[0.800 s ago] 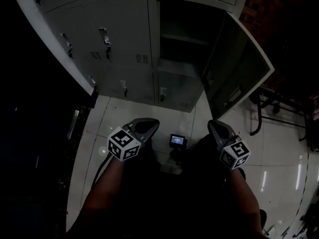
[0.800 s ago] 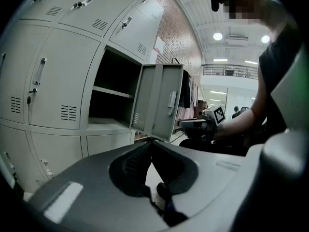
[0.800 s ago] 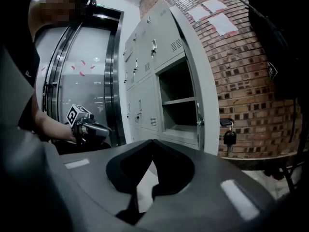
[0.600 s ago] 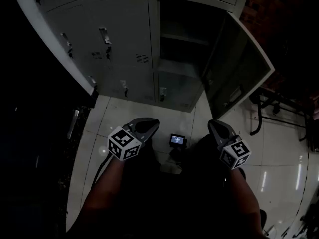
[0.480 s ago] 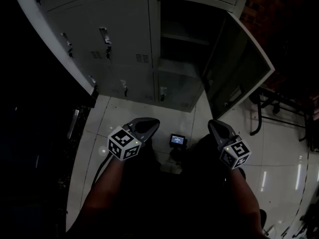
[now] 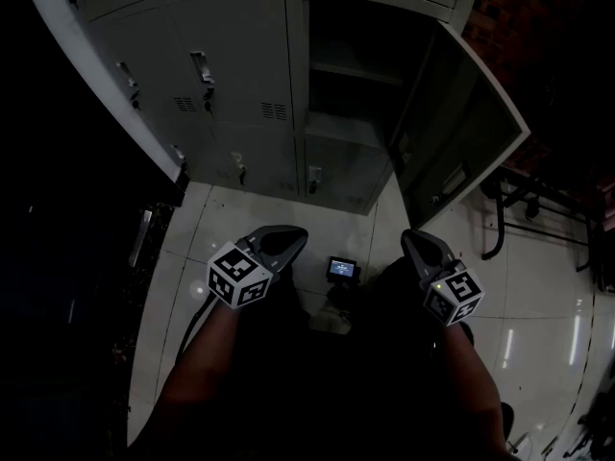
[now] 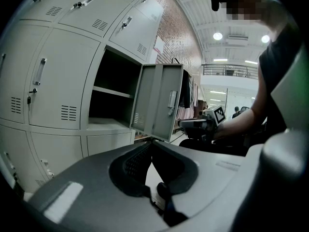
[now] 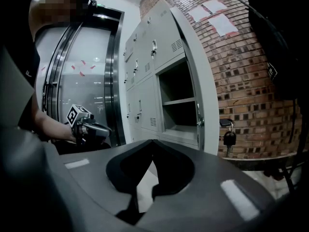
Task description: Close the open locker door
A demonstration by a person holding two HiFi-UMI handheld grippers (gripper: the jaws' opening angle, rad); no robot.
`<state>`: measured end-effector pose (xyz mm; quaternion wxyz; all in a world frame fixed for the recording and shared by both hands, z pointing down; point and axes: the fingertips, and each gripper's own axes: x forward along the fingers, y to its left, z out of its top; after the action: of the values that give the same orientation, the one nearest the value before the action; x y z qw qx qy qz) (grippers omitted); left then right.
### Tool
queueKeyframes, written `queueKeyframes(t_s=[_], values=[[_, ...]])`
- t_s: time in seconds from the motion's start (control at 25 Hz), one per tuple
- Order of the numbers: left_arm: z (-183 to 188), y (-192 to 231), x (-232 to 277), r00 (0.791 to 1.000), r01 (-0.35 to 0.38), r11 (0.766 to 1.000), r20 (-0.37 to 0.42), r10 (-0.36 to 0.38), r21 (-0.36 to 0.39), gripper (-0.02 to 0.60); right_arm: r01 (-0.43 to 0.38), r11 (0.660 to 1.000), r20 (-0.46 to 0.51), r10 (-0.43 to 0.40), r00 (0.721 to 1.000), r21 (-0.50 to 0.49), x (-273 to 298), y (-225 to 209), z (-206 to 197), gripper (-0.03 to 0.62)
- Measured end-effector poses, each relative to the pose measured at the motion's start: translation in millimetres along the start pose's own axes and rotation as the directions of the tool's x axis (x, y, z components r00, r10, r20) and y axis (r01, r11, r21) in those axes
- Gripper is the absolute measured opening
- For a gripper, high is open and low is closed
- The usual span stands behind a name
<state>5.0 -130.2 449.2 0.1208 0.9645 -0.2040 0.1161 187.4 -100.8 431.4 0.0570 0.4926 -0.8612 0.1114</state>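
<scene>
The one grey metal locker door that stands open swings out to the right of its dark compartment, which holds a single shelf. The other doors in sight on the grey locker bank are closed. The open door is ahead of me, well apart from my two claws. My left gripper and right gripper hover over the white tiled floor, each with its jaws pressed together on nothing. One small black device with a lit screen lies on the floor between them.

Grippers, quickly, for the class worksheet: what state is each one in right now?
Left gripper: closed, holding nothing.
Right gripper: closed, holding nothing.
</scene>
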Motion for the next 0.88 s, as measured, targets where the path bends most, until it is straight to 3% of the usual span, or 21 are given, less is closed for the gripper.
queueKeyframes(t_s=[0.52, 0.72, 0.88], values=[[1, -1, 0, 1.0, -0.001, 1.0, 0.001, 0.001, -0.006, 0.012, 0.007, 1.0, 0.046, -0.008, 0.999, 0.017, -7, -5, 10, 0.003], [1, 0, -1, 1.0, -0.003, 1.0, 0.003, 0.003, -0.006, 0.012, 0.049, 0.998, 0.045, -0.047, 0.998, -0.031, -19, -17, 18, 0.004], [3, 0, 0, 1.0, -0.001, 1.0, 0.008, 0.001, -0.003, 0.012, 0.05, 0.999, -0.029, -0.051, 0.998, -0.009, -35, -40, 13, 0.066]])
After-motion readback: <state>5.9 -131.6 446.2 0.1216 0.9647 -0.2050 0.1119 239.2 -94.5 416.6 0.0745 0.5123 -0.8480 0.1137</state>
